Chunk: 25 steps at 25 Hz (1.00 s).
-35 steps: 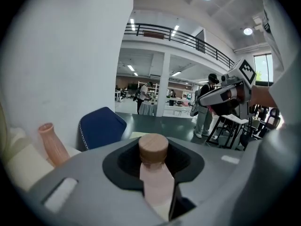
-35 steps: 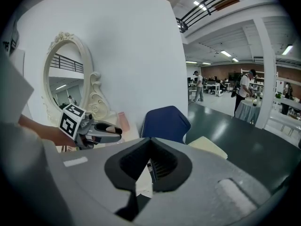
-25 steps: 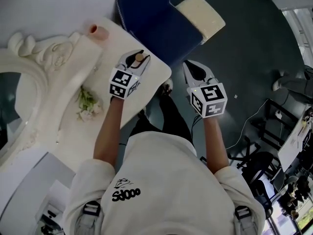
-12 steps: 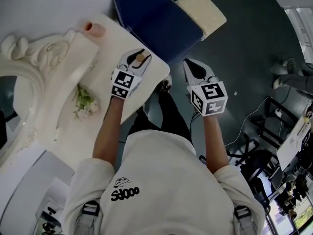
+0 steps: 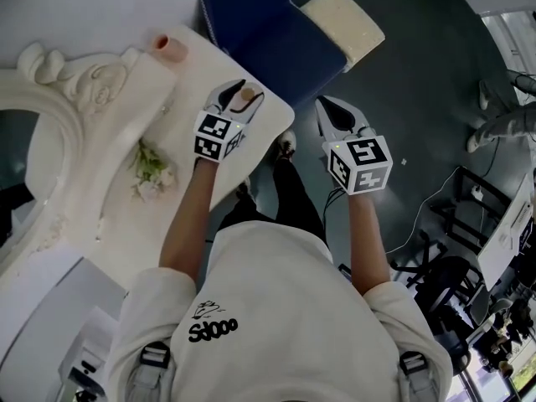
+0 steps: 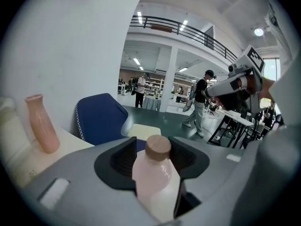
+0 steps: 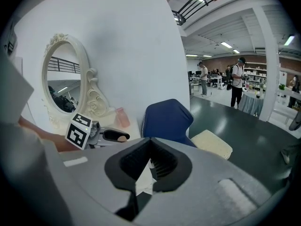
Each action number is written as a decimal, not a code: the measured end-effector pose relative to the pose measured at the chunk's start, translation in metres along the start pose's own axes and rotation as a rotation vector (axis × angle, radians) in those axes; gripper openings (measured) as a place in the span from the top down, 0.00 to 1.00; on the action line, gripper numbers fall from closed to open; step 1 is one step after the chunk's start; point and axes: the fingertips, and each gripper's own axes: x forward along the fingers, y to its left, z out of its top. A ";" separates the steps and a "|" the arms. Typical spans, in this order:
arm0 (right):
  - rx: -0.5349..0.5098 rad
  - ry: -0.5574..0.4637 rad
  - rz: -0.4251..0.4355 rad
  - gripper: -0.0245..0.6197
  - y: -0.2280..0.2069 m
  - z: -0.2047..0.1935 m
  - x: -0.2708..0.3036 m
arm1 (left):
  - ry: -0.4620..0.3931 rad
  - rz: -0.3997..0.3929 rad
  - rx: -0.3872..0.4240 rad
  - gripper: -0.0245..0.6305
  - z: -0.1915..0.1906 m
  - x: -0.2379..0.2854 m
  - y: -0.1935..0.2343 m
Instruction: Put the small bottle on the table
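Note:
The small pinkish bottle (image 5: pixel 244 96) with a wooden cap stands between the jaws of my left gripper (image 5: pixel 237 100), over the near right corner of the white table (image 5: pixel 188 69). In the left gripper view the bottle (image 6: pixel 157 175) stands upright and fills the gap of that gripper (image 6: pixel 153 152), whose jaws are opening around it and no longer press it. My right gripper (image 5: pixel 333 117) hangs off the table's edge above the dark floor, jaws together and empty (image 7: pixel 143 171). In its view the left gripper (image 7: pixel 101 134) shows with the bottle cap (image 7: pixel 123 137).
A pink vase (image 5: pixel 167 47) stands at the table's far corner. An ornate white mirror (image 5: pixel 50 115) and a small flower bunch (image 5: pixel 151 170) lie to the left. Just beyond the table is a blue chair (image 5: pixel 260 23) with a cream cushion (image 5: pixel 343 23).
The left gripper's jaws have spread apart around the bottle. Both grippers have stayed almost where they were.

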 end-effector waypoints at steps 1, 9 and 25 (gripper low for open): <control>0.002 -0.007 -0.006 0.96 0.002 0.001 -0.003 | -0.012 -0.005 -0.015 0.61 0.003 -0.005 0.000; -0.016 -0.089 -0.063 0.96 0.023 0.021 -0.032 | -0.099 -0.012 0.006 0.62 0.030 -0.055 0.000; -0.159 -0.277 -0.206 0.96 0.091 0.066 -0.125 | -0.283 0.073 0.136 0.94 0.097 -0.197 -0.006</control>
